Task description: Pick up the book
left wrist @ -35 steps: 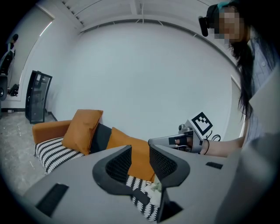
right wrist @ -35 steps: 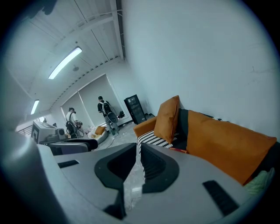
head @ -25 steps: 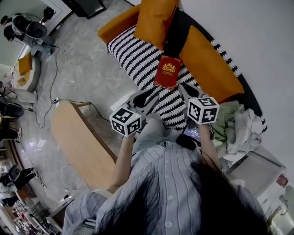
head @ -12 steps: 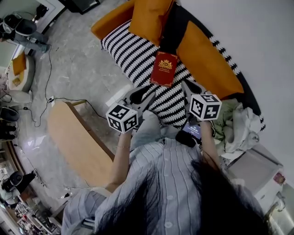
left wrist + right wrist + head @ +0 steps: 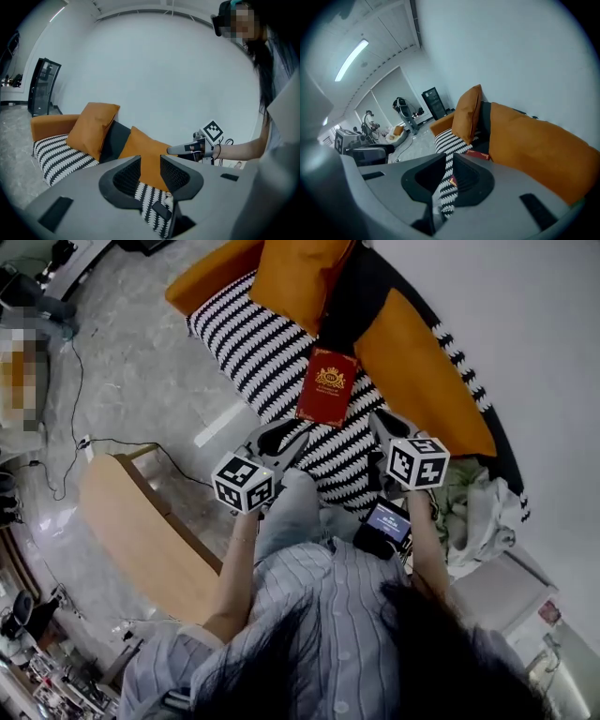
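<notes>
Since a second ago both grippers have sunk and edged forward over the sofa (image 5: 267, 343). On its striped seat, near the back edge where two orange cushions (image 5: 298, 273) flank the black backrest, the red book (image 5: 327, 387) lies flat and untouched. The left gripper (image 5: 298, 431) and the right gripper (image 5: 381, 421) sit on either side of the book's near end, each with its jaws closed together and holding nothing.

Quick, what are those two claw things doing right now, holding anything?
Left gripper: closed, holding nothing.
Right gripper: closed, holding nothing.
</notes>
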`<state>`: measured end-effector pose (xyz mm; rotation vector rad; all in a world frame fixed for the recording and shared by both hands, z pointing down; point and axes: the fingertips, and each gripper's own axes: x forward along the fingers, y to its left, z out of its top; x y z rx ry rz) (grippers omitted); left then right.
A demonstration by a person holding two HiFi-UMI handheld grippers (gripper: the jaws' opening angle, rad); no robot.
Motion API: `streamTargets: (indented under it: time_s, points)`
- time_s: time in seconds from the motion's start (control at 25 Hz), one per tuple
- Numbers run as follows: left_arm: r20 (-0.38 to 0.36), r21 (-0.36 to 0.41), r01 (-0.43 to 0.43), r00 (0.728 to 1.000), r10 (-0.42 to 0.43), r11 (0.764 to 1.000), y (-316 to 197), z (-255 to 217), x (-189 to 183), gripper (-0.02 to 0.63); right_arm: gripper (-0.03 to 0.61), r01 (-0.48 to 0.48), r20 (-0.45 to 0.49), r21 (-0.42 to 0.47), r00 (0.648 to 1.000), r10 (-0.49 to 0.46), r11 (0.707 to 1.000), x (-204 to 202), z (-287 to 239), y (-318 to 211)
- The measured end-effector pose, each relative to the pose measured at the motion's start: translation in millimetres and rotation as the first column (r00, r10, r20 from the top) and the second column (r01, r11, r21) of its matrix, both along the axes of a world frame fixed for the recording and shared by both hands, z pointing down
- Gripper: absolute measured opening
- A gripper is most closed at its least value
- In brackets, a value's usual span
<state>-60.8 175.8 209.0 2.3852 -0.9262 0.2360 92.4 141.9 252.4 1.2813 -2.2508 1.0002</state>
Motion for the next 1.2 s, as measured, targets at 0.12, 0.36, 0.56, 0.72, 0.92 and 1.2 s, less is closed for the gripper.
streamTargets:
  time_s: [0.12, 0.36, 0.56, 0.72, 0.92, 1.2]
  points:
    - [0.016, -0.035, -0.013, 1.0, 0.014, 0.999, -18, 29, -4, 0.135, 0.038, 0.038, -0.02, -0.035, 0.999, -0.039, 0.999, -4, 29, -18]
    - [0.03, -0.098, -0.056, 0.998, 0.059, 0.994, -52, 87, -3, 0.135, 0.038, 0.068, -0.011, -0.123, 0.998, -0.069, 0.99, -8, 92, -47]
    - [0.041, -0.143, -0.103, 0.993, 0.11, 0.984, -80, 143, 1, 0.135, 0.04, 0.106, -0.01, -0.196, 0.994, -0.11, 0.975, -10, 153, -62]
    - [0.066, -0.209, -0.144, 0.985, 0.161, 0.967, -96, 193, 1, 0.135, 0.043, 0.074, 0.023, -0.255, 0.997, -0.07, 0.964, -10, 198, -75]
    - [0.086, -0.304, -0.164, 0.976, 0.199, 0.938, -112, 259, 1, 0.135, 0.13, 0.011, 0.083, -0.327, 0.996, 0.017, 0.945, -9, 253, -92]
    - [0.096, -0.442, -0.232, 0.948, 0.303, 0.866, -119, 350, -15, 0.196, 0.203, -0.023, 0.092, -0.402, 0.994, 0.066, 0.915, -27, 327, -98]
